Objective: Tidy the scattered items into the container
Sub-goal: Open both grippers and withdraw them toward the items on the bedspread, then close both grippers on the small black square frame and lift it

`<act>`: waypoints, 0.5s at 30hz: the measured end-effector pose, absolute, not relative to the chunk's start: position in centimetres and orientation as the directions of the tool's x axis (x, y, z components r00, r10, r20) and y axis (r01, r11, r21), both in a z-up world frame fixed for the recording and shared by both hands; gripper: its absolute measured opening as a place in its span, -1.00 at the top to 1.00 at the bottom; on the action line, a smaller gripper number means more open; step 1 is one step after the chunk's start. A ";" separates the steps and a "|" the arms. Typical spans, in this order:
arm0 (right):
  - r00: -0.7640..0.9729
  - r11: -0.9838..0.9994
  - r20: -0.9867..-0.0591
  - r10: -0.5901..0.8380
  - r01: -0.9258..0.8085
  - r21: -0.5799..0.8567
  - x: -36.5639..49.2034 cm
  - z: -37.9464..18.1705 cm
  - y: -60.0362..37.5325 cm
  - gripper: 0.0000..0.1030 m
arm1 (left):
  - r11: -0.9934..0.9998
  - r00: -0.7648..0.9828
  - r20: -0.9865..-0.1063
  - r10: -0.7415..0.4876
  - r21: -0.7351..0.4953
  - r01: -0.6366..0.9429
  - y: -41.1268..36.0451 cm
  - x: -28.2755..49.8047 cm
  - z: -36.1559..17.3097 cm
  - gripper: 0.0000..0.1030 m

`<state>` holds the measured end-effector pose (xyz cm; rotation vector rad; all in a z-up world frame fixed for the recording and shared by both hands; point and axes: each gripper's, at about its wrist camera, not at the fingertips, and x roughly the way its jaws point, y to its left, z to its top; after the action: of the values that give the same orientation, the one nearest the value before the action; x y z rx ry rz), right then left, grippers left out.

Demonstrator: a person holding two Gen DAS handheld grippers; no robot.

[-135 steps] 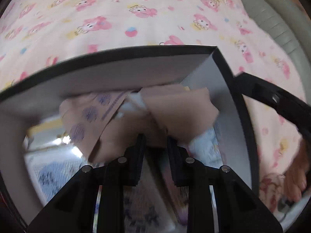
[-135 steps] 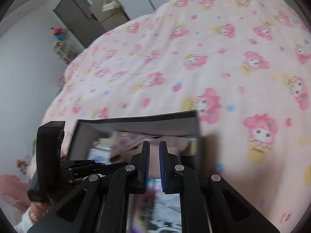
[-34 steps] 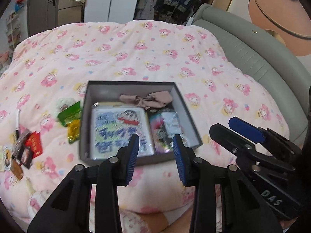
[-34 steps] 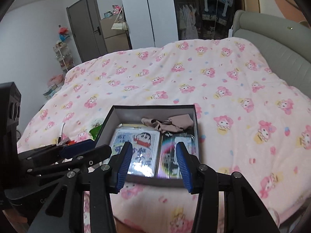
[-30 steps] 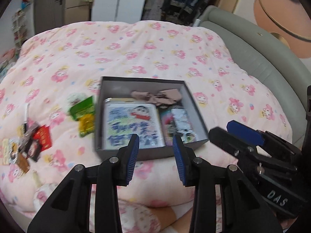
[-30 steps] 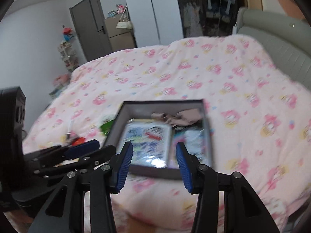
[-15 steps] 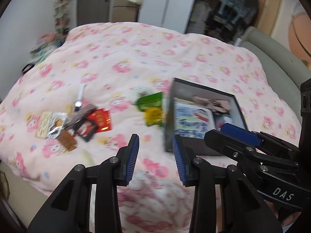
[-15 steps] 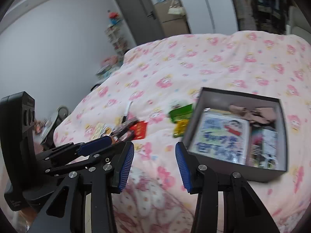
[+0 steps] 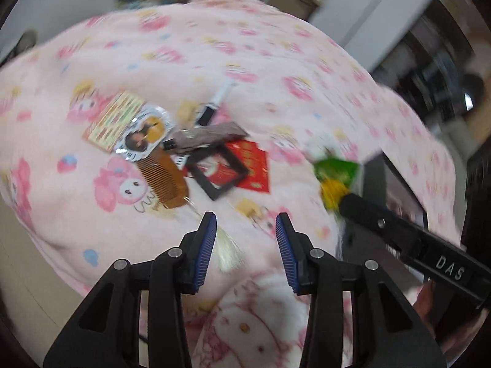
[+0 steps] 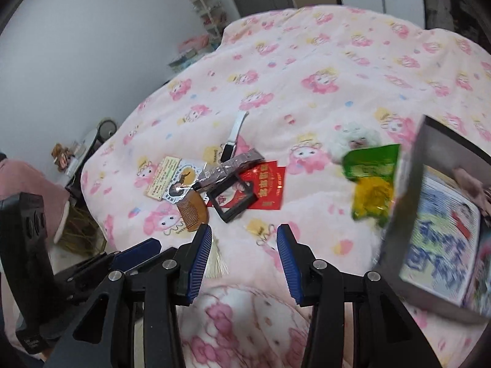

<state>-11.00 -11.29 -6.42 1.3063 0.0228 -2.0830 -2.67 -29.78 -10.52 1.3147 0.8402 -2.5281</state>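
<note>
Only right wrist shows box [image 10: 402, 211] contents, white fluffy toy [image 10: 353, 139]

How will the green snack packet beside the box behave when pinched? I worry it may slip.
The green snack packet looks like thin glossy film, so it probably crumples and flops. It seems light, and its shiny surface may slide between pads. It lies on the soft quilt, so pressing down may sink it.

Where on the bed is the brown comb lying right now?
In the right wrist view the brown comb lies left of centre on the pink quilt, just left of the black frame, below the round card.
</note>
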 end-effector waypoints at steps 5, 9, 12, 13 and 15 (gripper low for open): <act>-0.251 -0.790 -0.862 -0.440 0.565 0.239 -14.5 -9.4 -14.1 0.20 | -0.806 -0.529 -0.843 0.100 -0.380 0.454 -31.9 -5.4 -14.6 0.35; -0.180 -0.749 -0.894 -0.411 0.625 0.218 -17.2 -12.2 -17.1 0.45 | -0.776 -0.503 -0.850 0.156 -0.420 0.470 -33.4 -7.9 -17.4 0.68; -0.153 -0.724 -0.900 -0.408 0.654 0.217 -18.4 -13.8 -19.0 0.46 | -0.764 -0.484 -0.856 0.184 -0.434 0.477 -34.1 -9.3 -18.9 0.68; -0.151 -0.721 -0.902 -0.404 0.660 0.212 -18.9 -14.3 -19.5 0.46 | -0.759 -0.480 -0.856 0.193 -0.440 0.480 -34.4 -9.7 -19.4 0.68; -0.119 -0.715 -0.917 -0.381 0.667 0.210 -20.0 -15.8 -20.5 0.46 | -0.748 -0.471 -0.857 0.206 -0.449 0.489 -35.0 -10.4 -20.0 0.68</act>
<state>-19.99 -20.54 -15.77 1.4473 0.3292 -1.9045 -10.38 -35.00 -20.03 1.5052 1.0212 -2.3374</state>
